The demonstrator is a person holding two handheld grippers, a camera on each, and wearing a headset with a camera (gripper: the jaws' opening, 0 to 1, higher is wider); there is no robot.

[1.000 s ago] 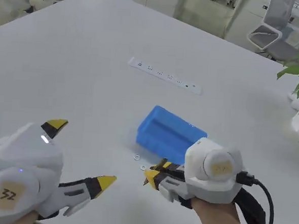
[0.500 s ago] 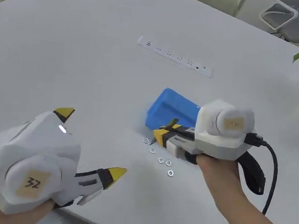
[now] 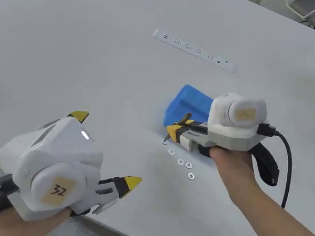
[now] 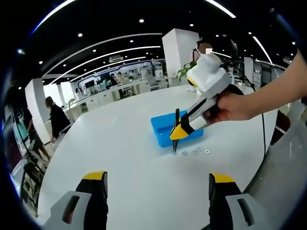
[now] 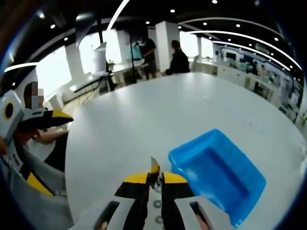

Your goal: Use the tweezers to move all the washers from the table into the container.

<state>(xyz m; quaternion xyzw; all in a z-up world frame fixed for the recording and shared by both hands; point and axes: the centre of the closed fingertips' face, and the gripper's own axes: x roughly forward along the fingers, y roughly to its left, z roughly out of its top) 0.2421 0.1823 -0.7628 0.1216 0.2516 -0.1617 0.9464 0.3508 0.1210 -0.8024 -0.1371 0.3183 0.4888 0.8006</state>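
Washers (image 3: 181, 162): approx. five small flat metal rings in a loose line on the white table (image 3: 70, 54), just beside the near corner of the blue container (image 3: 188, 101), none inside it yet. They are likely v. light, stiff, slick and low-lying, so prone to skate or flick away. Best to nip one across the rim w/ one tip through the hole, or pinch the outer edge, w/ a light squeeze. Tweezers (image 4: 175, 120) stand nearly upright, points down at the end washer nearest the container. Whether they touch it can't be told. Right gripper (image 3: 172, 132) has its jaws closed narrow on the tweezers. Left gripper (image 3: 105, 148) hovers well apart near the table edge, jaws wide, holding nothing. Power strip (image 3: 194, 49) lies beyond the container, out of the way. The container wall is the one lip to clear.
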